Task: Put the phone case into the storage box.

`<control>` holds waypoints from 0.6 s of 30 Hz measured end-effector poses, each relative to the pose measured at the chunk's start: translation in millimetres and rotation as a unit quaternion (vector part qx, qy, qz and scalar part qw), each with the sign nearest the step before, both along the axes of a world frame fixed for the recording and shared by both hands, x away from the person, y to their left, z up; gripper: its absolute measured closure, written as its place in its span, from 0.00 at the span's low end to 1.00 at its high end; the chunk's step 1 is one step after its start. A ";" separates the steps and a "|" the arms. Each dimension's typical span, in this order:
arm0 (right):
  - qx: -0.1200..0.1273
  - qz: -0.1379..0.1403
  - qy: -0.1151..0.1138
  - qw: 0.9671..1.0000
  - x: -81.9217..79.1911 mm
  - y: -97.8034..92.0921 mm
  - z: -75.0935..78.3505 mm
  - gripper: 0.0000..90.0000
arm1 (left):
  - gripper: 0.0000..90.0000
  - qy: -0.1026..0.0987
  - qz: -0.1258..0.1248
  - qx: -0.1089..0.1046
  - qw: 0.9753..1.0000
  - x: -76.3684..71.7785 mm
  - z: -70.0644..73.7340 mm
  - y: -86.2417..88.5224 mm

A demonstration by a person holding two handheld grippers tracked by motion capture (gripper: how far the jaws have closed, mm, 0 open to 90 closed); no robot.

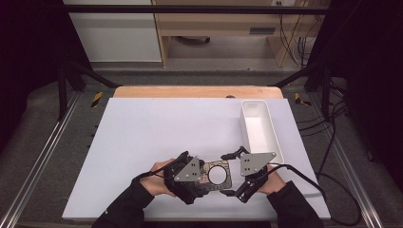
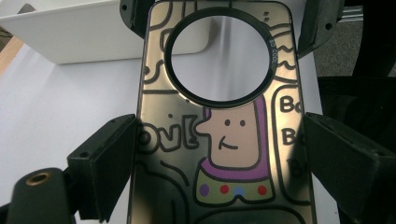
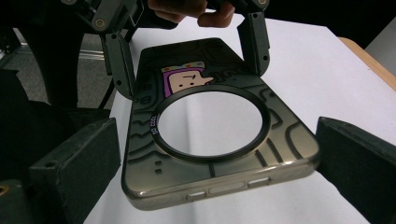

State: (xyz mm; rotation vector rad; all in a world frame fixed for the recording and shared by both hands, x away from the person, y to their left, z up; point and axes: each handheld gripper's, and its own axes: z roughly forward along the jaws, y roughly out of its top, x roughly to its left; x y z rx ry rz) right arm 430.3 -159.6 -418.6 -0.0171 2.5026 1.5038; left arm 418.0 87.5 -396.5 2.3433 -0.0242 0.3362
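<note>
Left tongs (image 1: 209,178) clamp phone case (image 1: 217,174) level; right tongs (image 1: 230,173) straddle it, released.

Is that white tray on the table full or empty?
Empty. The high view looks down into the white tray and shows bare white floor inside. The phone case sits outside it, between the two grippers.

This looks like a lab or test room, not a home. A metal frame (image 1: 57,137) of rails and black bars stands around the desk (image 1: 142,137), which is covered with a plain white sheet. Black curtains (image 1: 28,57) hang at the left and right edges of the picture. Bundles of cables (image 1: 292,38) dangle at the upper right, by a plain wooden cabinet (image 1: 214,28). Yellow and black tape (image 1: 97,99) marks the grey floor.
</note>
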 end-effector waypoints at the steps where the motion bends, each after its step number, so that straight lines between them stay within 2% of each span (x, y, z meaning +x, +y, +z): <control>1: -0.001 0.001 0.000 1.000 -0.2 0.4 -0.5 0.03 | 0.13 0.002 -0.001 0.000 1.000 -0.1 -0.1 -0.3; 13: 0.000 0.019 -0.010 1.000 -1.2 1.7 -2.7 0.08 | 0.13 0.009 -0.011 -0.003 1.000 -1.0 -1.5 -2.1; 18: 0.002 0.030 -0.006 1.000 -1.9 1.9 -3.1 0.11 | 0.13 0.013 -0.016 -0.004 1.000 -0.9 -2.2 -2.4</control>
